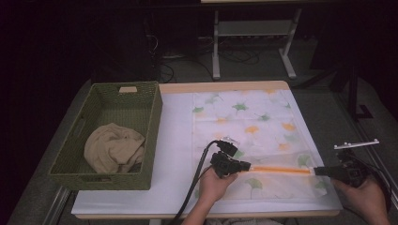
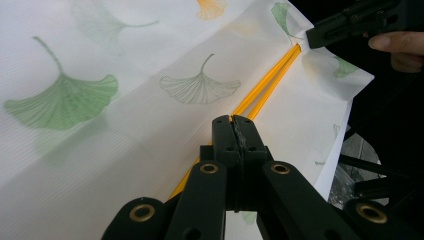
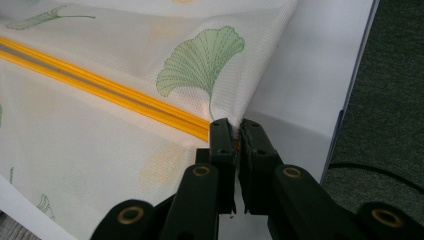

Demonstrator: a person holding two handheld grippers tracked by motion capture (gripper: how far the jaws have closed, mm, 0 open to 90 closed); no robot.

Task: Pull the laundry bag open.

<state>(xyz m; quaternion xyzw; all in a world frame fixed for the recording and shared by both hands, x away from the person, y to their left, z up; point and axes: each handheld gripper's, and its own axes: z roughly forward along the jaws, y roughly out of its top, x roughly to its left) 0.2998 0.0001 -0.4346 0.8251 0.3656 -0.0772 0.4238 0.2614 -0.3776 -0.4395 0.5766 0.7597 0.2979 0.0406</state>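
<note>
Dark room, white-covered bench (image 1: 178, 140) up front. Woven green basket (image 1: 110, 136) at left holds crumpled tan cloth (image 1: 114, 147). White ginkgo-leaf print fabric bag with orange zipper (image 1: 253, 136) lies flat at bench's right half, near edge folded up. Left gripper (image 1: 246, 165) fingers closed on zipper's left end, right gripper (image 1: 319, 171) fingers pinching fabric at its right end. Zipper runs left-right, parallel to near edge. My guess: early-to-middle of folding or zipping, nothing in basket from this piece yet.
</note>
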